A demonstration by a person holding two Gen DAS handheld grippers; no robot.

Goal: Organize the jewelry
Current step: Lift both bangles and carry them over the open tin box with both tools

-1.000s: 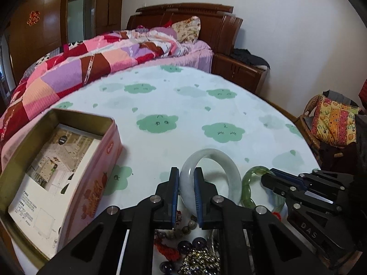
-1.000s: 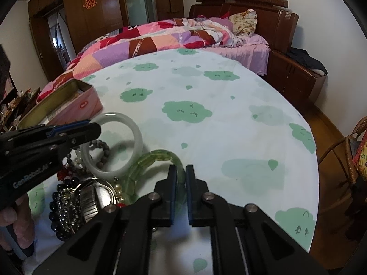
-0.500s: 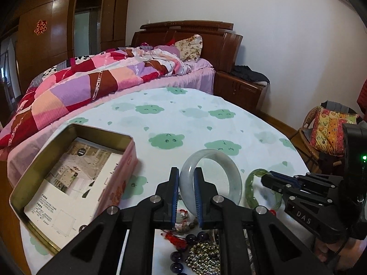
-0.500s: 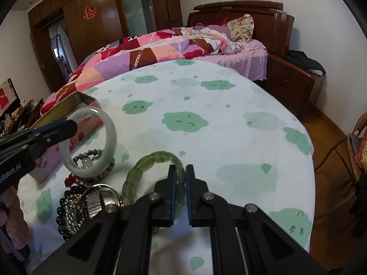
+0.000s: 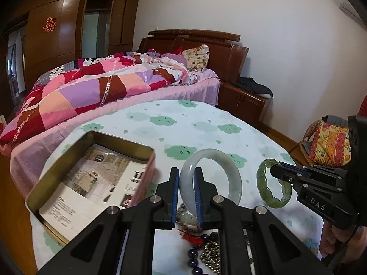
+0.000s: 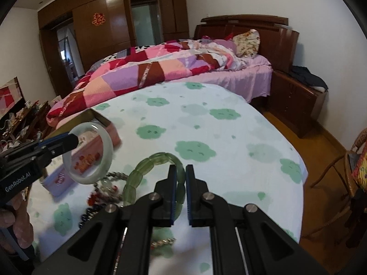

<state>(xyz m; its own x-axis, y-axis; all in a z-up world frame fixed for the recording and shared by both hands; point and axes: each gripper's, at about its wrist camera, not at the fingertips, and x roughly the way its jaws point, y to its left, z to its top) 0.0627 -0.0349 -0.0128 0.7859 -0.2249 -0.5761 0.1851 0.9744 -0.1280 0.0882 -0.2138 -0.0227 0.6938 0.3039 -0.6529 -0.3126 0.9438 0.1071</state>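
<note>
My left gripper (image 5: 186, 174) is shut on a pale white-green jade bangle (image 5: 231, 171), held upright above the table; it also shows in the right wrist view (image 6: 107, 147). My right gripper (image 6: 180, 171) is shut on a green segmented bracelet (image 6: 146, 166), lifted off the cloth; it shows in the left wrist view (image 5: 263, 178) too. An open pink tin (image 5: 91, 178) lined with a printed leaflet sits to the left. A pile of bead strings (image 5: 206, 245) lies under the grippers.
The round table wears a white cloth with green clouds (image 5: 183, 123). A bed with a patchwork quilt (image 5: 103, 87) stands beyond it. A wicker chair with a patterned cushion (image 5: 330, 144) is at the right, and a wooden nightstand (image 6: 298, 100) by the wall.
Both grippers have risen from the table, each carrying its bracelet. The green bracelet has left the cloth, and the jade bangle hangs higher, beside the tin.
</note>
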